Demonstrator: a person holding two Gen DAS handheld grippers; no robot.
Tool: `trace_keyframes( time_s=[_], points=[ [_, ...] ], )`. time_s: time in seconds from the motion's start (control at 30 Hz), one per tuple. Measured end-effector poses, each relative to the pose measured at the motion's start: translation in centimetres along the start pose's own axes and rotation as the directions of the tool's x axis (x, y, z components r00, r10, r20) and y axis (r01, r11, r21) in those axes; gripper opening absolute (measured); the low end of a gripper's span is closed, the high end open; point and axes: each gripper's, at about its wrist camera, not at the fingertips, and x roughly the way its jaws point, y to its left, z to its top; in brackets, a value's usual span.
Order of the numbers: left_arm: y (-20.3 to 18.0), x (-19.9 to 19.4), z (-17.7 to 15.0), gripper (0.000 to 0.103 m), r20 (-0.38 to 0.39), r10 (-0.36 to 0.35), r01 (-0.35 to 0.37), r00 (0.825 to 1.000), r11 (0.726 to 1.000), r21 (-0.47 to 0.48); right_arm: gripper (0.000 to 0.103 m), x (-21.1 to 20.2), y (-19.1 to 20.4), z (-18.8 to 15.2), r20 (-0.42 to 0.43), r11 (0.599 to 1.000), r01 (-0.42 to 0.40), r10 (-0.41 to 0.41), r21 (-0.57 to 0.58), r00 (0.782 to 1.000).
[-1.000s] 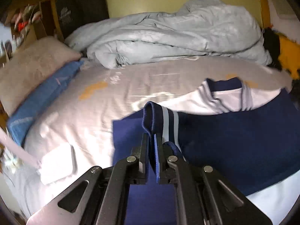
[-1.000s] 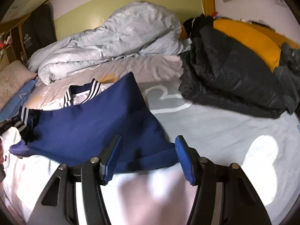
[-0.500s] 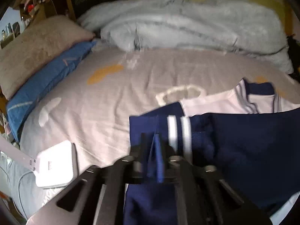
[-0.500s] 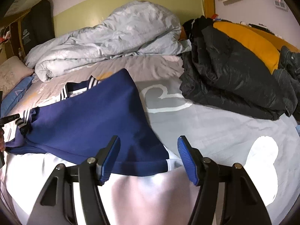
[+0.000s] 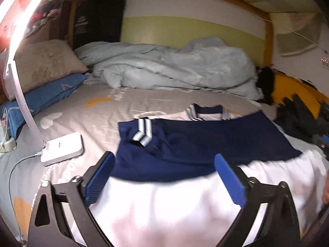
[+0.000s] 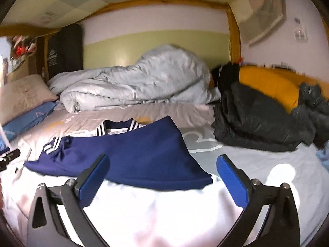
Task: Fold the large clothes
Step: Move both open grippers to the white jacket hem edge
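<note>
Left tool (image 5: 162, 177): jaws spread wide after just opening, nothing between the blue pads, held over the near white part of the garment.
Right tool (image 6: 162, 177): jaws also wide apart after just opening, gripping nothing.
Jersey (image 5: 205, 144): navy and white, lying flat on the bed (image 5: 98, 119), one navy sleeve with a striped cuff (image 5: 143, 133) folded across the body; collar points toward the duvet.
Duvet (image 5: 170, 70): pale grey, bunched against the far wall.
Black jacket (image 6: 257, 119): heaped to the right of the jersey, well apart.
White box (image 5: 61, 148): flat on the bed, left of the jersey, cable attached.
Pillows (image 5: 45, 76): stacked at the left.
</note>
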Motion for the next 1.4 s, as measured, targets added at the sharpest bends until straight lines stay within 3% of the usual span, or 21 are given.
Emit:
trace_keyframes(
  time_s=[0.17, 0.3, 0.37, 0.5, 0.67, 0.83, 0.97, 1.03, 1.13, 1.27, 1.4],
  points=[
    [-1.8, -4.2, -1.4, 0.103, 0.101, -0.024, 0.02, 0.995, 0.999, 0.043, 0.103, -3.3, 1.4, -2.0, 0.034, 1.0, 0.005, -0.005, -0.012, 0.999],
    [-2.6, -4.6, -2.6, 0.103, 0.062, -0.081, 0.078, 0.995, 0.996, 0.046, 0.103, -4.5, 1.7, -2.8, -0.004, 0.998, -0.054, 0.055, 0.019, 0.999],
    [-3.0, -4.9, -3.5, 0.103, 0.06, -0.07, 0.066, 0.996, 0.996, 0.061, 0.103, -5.0, 1.6, -3.4, -0.009, 0.997, -0.068, 0.069, 0.044, 0.998],
    [-3.7, -4.4, -4.8, 0.103, 0.032, -0.062, 0.059, 0.998, 0.994, 0.096, 0.103, -4.1, 1.4, -4.4, -0.047, 0.999, -0.023, 0.024, 0.031, 0.999],
    [-3.9, -3.2, -5.6, 0.103, 0.006, -0.055, 0.054, 0.998, 0.995, 0.087, 0.103, -2.9, 0.6, -5.2, -0.097, 0.998, -0.046, 0.051, 0.051, 0.994],
    [-4.5, -2.2, -7.0, 0.103, -0.071, -0.097, 0.106, 0.993, 0.986, 0.125, 0.103, -1.8, 2.3, -6.0, -0.169, 0.992, -0.088, 0.072, -0.092, 0.983],
    [-4.9, -1.2, -9.4, 0.103, -0.173, -0.117, 0.145, 0.978, 0.977, 0.156, 0.103, -0.9, 4.7, -7.5, -0.3, 0.944, -0.204, 0.123, -0.257, 0.946],
    [-5.8, -0.7, -10.4, 0.103, -0.208, -0.113, 0.157, 0.972, 0.966, 0.205, 0.103, -1.1, 5.5, -8.1, -0.305, 0.929, -0.217, 0.122, -0.301, 0.945],
    [-7.6, -0.4, -11.6, 0.103, -0.234, -0.096, 0.167, 0.967, 0.937, 0.305, 0.103, -0.8, 6.9, -9.1, -0.353, 0.9, -0.273, 0.147, -0.34, 0.924],
    [-9.1, 0.0, -12.4, 0.103, -0.239, -0.049, 0.133, 0.97, 0.927, 0.351, 0.103, -0.8, 8.0, -10.4, -0.352, 0.872, -0.25, 0.098, -0.421, 0.931],
    [-8.7, 0.8, -12.6, 0.103, -0.248, -0.005, 0.093, 0.969, 0.935, 0.343, 0.103, 0.0, 8.5, -11.1, -0.336, 0.869, -0.171, 0.006, -0.464, 0.942]
  ],
)
